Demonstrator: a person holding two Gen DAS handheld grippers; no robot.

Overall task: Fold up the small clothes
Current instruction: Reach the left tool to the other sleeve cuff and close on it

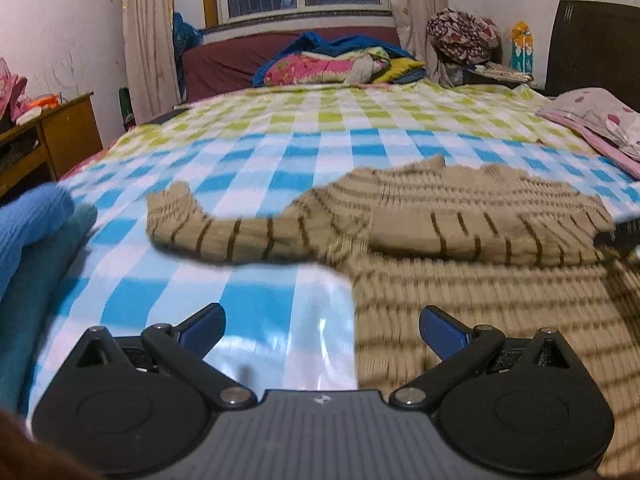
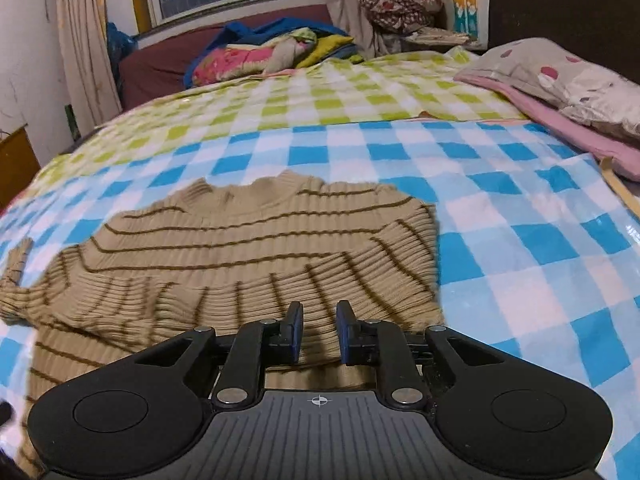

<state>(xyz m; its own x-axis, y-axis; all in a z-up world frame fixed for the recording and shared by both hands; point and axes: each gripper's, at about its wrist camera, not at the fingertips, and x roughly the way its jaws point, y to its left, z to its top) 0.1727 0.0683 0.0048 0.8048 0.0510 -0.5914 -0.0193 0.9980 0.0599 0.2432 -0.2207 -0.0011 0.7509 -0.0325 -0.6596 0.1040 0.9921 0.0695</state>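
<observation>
The bed [image 1: 280, 152], under a blue and green checked cover, fills both views. On it lies the sweater [image 2: 248, 248], tan with dark stripes, neck toward 12 o'clock. Its right sleeve [image 1: 480, 236] lies folded across the body; the left sleeve [image 1: 208, 232] is spread out toward 9 o'clock, so the fold looks barely begun, with that sleeve and the body left to do. At 9 o'clock in the left view sits a blue knit piece [image 1: 28, 224], possibly another garment. The left hand-held gripper [image 1: 322, 330] hangs released, jaws wide, over the sweater's left edge, grasping nothing. The right hand-held gripper [image 2: 319, 330] stands narrowly apart above the sleeve, with nothing pinched.
</observation>
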